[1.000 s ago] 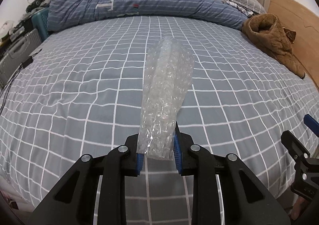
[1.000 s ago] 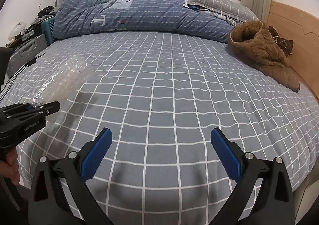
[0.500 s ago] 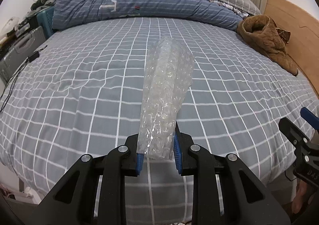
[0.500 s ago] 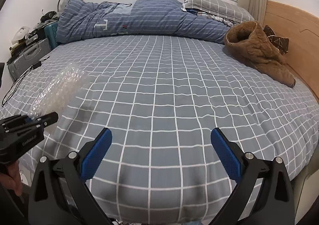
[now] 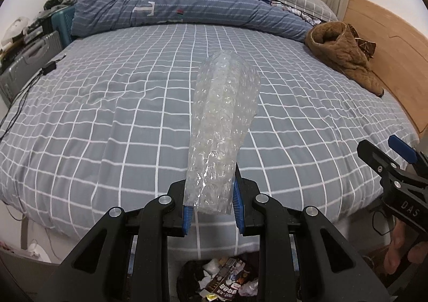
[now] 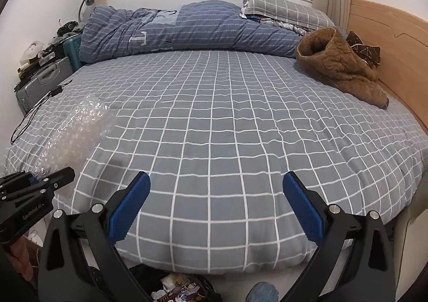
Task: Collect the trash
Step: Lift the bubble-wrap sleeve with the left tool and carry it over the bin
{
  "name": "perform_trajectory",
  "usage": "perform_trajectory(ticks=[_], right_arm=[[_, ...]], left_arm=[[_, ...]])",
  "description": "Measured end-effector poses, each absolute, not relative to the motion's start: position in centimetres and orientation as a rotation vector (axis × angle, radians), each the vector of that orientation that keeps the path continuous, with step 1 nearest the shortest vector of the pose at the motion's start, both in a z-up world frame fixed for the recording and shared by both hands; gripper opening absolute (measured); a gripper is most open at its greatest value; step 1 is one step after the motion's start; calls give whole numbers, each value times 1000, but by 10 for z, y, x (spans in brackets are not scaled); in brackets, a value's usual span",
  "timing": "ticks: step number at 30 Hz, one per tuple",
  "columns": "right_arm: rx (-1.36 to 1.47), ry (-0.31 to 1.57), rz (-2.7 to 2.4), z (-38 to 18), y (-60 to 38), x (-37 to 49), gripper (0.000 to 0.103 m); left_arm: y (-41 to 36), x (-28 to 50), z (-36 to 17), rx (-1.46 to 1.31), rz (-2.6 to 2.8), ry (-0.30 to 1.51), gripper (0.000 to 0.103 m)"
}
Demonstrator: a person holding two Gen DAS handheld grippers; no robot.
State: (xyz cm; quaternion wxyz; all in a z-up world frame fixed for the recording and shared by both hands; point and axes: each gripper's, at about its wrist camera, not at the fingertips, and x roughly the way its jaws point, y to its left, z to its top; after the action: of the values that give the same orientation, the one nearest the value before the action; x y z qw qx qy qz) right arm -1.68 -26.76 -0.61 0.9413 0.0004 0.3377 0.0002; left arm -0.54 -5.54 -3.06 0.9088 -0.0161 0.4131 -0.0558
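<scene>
My left gripper (image 5: 211, 211) is shut on the lower end of a clear bubble wrap sheet (image 5: 222, 125), which stands up from the jaws above the near edge of the bed. The same bubble wrap (image 6: 77, 133) and the left gripper (image 6: 34, 189) show at the left of the right wrist view. My right gripper (image 6: 216, 208) is open and empty over the bed's near edge; it also shows at the right of the left wrist view (image 5: 390, 160). A dark trash bin (image 5: 222, 283) with wrappers and paper in it stands on the floor below the grippers, also seen in the right wrist view (image 6: 176, 288).
The bed (image 5: 107, 114) has a grey checked sheet, a rolled blue striped duvet (image 5: 174, 7) at the far side and a brown fleece garment (image 5: 345, 55) by the wooden headboard (image 5: 388, 47). A grey suitcase (image 6: 40, 85) and a black cable (image 5: 26, 87) lie at the left.
Both grippers have pulled back from the bed towards its near edge. The trash bin on the floor has come into view below them. The left gripper still holds the bubble wrap.
</scene>
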Motion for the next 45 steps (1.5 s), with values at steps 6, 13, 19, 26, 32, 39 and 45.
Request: perform_trajectory(ticks=[6, 13, 19, 26, 32, 39, 45], right_arm=[[0, 689, 13, -7, -259, -39, 95], [-2, 707, 16, -14, -254, -60, 95], [3, 719, 24, -17, -252, -83, 95], [-7, 732, 32, -21, -244, -113, 95], [0, 761, 26, -27, -239, -130, 95], [21, 801, 43, -32, -232, -151, 95], [5, 836, 48, -40, -227, -166, 95]], left_arm=[[-55, -32, -32, -35, -127, 860, 24], [-57, -63, -37, -37, -138, 874, 24], [-57, -88, -42, -35, -146, 895, 24], [-58, -117, -48, -39, -160, 925, 24], [-58, -138, -60, -29, -162, 973, 24], [-56, -159, -70, -17, -155, 1025, 24], [-53, -176, -84, -8, -142, 1090, 24]])
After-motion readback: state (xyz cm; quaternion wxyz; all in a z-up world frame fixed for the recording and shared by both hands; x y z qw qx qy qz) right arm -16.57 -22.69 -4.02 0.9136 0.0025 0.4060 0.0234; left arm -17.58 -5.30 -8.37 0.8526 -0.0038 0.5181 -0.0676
